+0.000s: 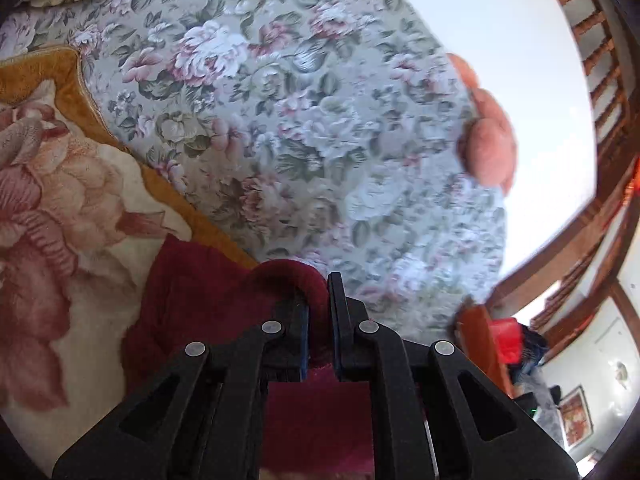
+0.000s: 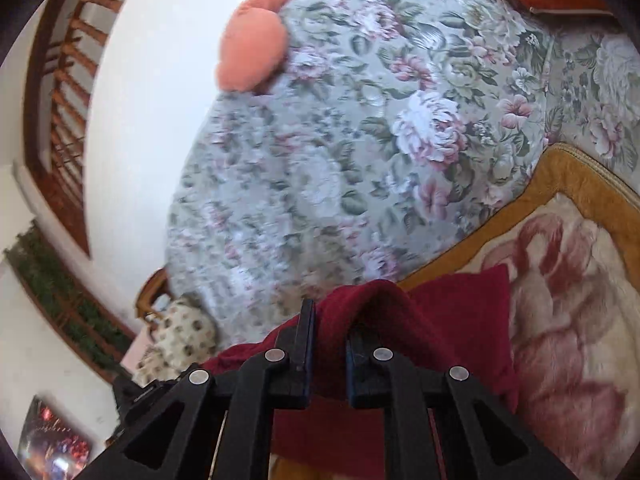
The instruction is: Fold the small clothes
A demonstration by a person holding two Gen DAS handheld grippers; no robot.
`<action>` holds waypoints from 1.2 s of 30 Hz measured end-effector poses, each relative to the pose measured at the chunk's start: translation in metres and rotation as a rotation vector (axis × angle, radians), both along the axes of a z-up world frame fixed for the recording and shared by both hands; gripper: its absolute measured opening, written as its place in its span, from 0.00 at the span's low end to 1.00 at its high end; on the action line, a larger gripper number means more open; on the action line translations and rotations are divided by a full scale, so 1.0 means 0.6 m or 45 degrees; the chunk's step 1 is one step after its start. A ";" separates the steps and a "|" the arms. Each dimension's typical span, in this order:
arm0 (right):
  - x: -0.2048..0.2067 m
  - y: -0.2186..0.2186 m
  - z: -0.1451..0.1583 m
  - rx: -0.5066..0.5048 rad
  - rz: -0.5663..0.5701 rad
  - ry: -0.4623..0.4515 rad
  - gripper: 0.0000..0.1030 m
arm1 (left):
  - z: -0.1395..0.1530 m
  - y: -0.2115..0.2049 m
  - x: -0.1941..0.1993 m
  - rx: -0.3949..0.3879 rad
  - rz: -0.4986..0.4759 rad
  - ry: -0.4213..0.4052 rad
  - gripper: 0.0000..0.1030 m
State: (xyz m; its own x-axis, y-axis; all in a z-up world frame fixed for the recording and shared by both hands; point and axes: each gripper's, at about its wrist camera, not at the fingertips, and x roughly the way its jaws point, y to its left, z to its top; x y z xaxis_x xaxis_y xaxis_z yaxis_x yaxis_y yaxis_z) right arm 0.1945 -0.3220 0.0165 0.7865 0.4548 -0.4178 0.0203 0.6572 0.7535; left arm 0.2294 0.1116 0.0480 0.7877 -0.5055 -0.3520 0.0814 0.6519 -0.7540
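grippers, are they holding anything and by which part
Both hold the dark red garment: the left gripper pinches a bunched fold at its edge, and the right gripper pinches another raised fold. Which edge or corner cannot be told.

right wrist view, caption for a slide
Right gripper shut on a dark red cloth above a blanket, floral sofa behind.

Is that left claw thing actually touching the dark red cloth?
Touching. In the left wrist view, the left gripper has a fold of the dark red cloth pinched between its fingers.

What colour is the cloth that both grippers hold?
Dark red cloth, plain with no pattern; it shows best in the right wrist view.
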 end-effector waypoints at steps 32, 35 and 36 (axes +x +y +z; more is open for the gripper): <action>0.130 -0.031 -0.099 -0.324 -0.144 0.152 0.45 | -0.096 0.011 0.112 0.161 0.407 0.044 0.73; 0.145 -0.003 -0.088 -0.603 -0.154 0.134 0.45 | -0.087 -0.050 0.139 0.279 0.219 -0.004 0.71; 0.155 0.012 -0.092 -0.657 -0.116 0.128 0.45 | -0.085 -0.081 0.152 0.338 0.124 -0.022 0.69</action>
State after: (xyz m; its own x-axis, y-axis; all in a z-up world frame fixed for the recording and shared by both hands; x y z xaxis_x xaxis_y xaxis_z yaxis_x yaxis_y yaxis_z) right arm 0.2877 -0.3147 -0.0387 0.7578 0.1018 -0.6445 0.1503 0.9339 0.3243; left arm 0.3203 0.0629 -0.0028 0.8350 -0.3191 -0.4483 0.0198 0.8316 -0.5551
